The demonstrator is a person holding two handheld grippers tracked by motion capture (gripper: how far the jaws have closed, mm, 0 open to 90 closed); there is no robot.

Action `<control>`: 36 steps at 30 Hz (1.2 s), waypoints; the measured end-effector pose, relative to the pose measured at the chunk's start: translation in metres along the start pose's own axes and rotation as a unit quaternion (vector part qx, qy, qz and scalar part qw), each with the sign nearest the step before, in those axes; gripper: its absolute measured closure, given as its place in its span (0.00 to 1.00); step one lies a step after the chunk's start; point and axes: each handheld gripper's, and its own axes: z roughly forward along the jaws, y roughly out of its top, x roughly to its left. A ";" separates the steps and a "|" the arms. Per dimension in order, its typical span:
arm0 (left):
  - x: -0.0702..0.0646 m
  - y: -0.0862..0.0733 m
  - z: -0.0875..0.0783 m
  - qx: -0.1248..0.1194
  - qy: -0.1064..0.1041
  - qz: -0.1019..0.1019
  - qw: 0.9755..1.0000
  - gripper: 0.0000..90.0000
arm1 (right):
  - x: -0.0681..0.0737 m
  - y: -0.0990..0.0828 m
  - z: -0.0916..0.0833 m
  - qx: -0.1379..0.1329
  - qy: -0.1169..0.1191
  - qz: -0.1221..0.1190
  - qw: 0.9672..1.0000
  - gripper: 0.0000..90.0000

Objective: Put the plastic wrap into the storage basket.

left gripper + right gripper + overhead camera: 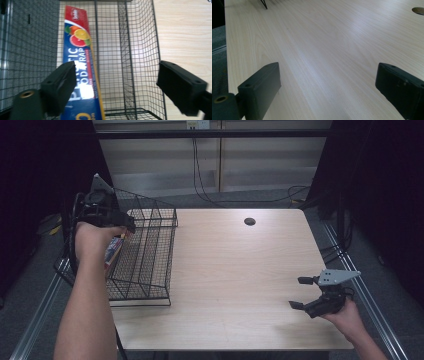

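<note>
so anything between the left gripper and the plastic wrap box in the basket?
Nothing visible. The left gripper stands open above the plastic wrap box, which lies in the wire basket against its left side; the divider wires stand right of the box.

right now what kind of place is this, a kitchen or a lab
Most likely a lab or recording setup, not a kitchen: a bare wooden table ringed by dark curtains, cables trailing on the floor, and a wire basket holding a plastic wrap box.
</note>
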 end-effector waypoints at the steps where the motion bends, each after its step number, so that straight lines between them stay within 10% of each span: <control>1: -0.002 0.000 0.000 -0.001 -0.003 0.003 1.000 0.16 | 0.000 0.000 0.000 0.000 0.000 0.000 1.000 0.07; 23: -0.045 0.006 0.011 -0.032 -0.049 0.062 0.996 0.11 | 0.000 0.000 0.000 -0.001 -0.003 0.001 1.000 0.07; 36: -0.074 0.005 0.026 -0.034 -0.088 0.103 0.990 0.07 | 0.001 -0.001 0.001 0.002 0.001 0.000 1.000 0.07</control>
